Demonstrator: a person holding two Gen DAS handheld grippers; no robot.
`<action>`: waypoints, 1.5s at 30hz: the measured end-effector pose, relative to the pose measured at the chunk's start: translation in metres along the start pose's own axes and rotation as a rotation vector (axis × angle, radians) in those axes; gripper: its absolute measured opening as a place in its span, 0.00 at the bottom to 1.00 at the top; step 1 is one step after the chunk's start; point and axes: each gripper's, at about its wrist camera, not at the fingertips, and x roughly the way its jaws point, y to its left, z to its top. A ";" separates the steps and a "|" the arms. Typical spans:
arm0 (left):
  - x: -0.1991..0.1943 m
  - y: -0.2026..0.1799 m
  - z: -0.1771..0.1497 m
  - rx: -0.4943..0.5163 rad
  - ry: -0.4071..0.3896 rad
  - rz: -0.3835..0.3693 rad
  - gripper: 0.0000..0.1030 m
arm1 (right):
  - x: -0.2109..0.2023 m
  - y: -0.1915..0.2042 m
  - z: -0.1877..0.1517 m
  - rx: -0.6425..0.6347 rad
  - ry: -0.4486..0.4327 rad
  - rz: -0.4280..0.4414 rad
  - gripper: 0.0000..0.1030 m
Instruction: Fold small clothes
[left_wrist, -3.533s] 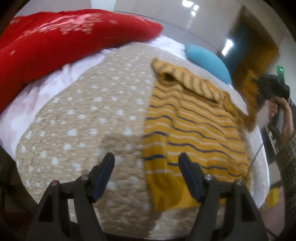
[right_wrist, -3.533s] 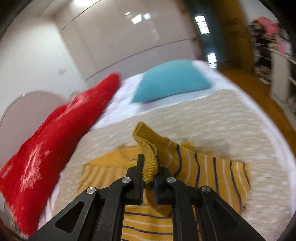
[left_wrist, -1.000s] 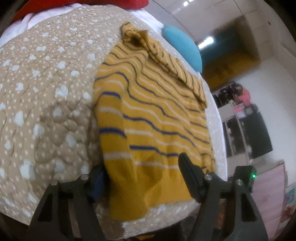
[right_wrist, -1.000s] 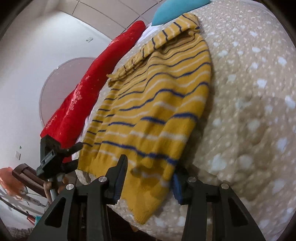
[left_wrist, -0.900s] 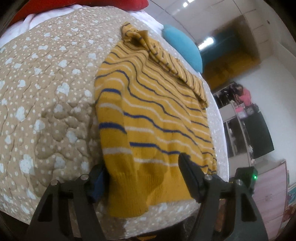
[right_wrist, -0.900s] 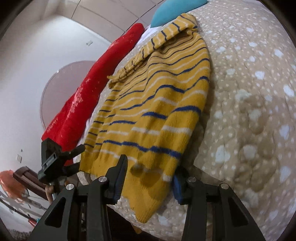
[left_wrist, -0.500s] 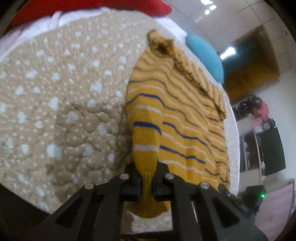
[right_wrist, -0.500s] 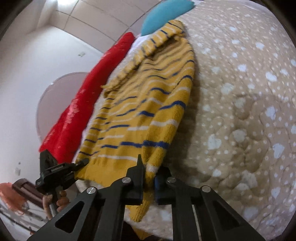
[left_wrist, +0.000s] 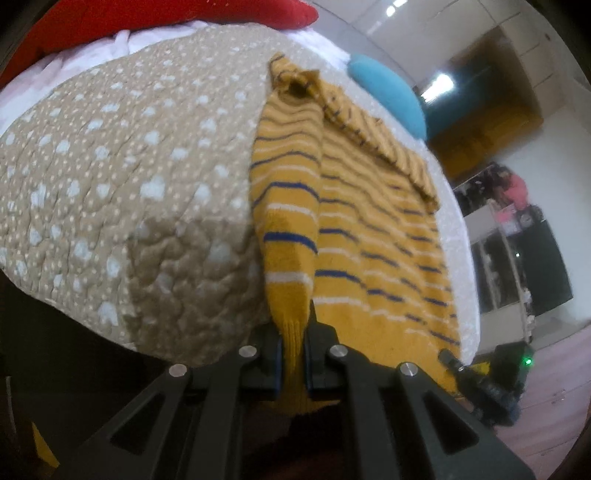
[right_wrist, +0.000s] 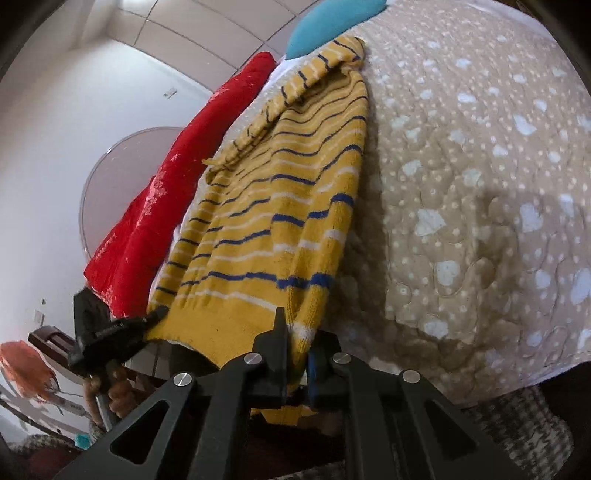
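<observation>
Both jaws are clamped on the near hem corners of the mustard-yellow, blue-and-white striped knit sweater (left_wrist: 376, 236), left gripper (left_wrist: 291, 354) and right gripper (right_wrist: 295, 354), on the beige dotted quilt (left_wrist: 122, 177).

I count one yellow striped sweater (left_wrist: 373, 236), two grippers, left gripper (left_wrist: 291, 363) and right gripper (right_wrist: 297, 363), one beige dotted quilt (left_wrist: 122, 177), one red blanket (right_wrist: 155, 206) and one blue pillow (left_wrist: 388, 99).

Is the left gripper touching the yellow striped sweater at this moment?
Touching. The left wrist view shows the left gripper shut on the yellow striped sweater, its hem edge pinched between the blue pads with no gap showing.
</observation>
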 end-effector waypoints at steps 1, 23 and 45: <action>-0.001 -0.001 0.002 0.005 -0.001 -0.001 0.08 | 0.001 0.002 0.002 -0.006 0.000 -0.003 0.08; -0.004 -0.053 0.103 0.097 -0.113 -0.021 0.08 | 0.013 0.050 0.109 -0.106 -0.102 0.017 0.08; 0.015 -0.092 0.200 0.180 -0.176 0.031 0.08 | 0.033 0.088 0.215 -0.179 -0.168 -0.044 0.08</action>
